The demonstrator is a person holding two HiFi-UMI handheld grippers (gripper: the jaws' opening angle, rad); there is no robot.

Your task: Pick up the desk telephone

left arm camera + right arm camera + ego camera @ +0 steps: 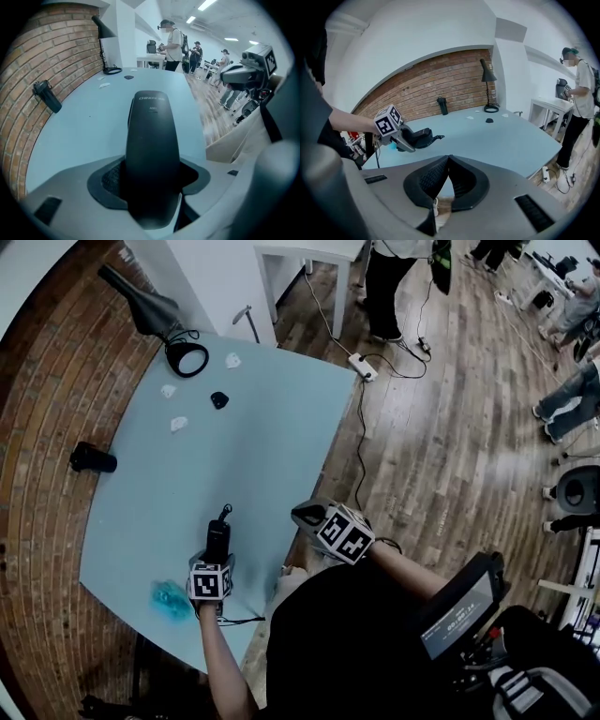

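The only writing I can find is a line of small pale print near the far end of the telephone handset (151, 140), too fine to read (the square markers on my cubes are patterns, not words). My left tongs (217, 557) are clamped on the near end of that black handset, their pads pressing on both its sides. Its long axis runs straight away from me, pointing across the counter (262, 427) towards the black lamp (155, 320) at the far corner. It sits over the near left part of the counter, with a teal object (170, 597) just beside my left tongs.

My right tongs (447, 180) are closed with nothing between them, held off the counter's near right edge above the wooden floor (450, 427).

Ahead of the handset lies a broad bare stretch of blue surface, ending at a few small white pieces (178, 424) and a small black thing (218, 399) near the lamp. A brick wall (47, 381) bounds the left side, where a dark bottle (92, 457) stands.
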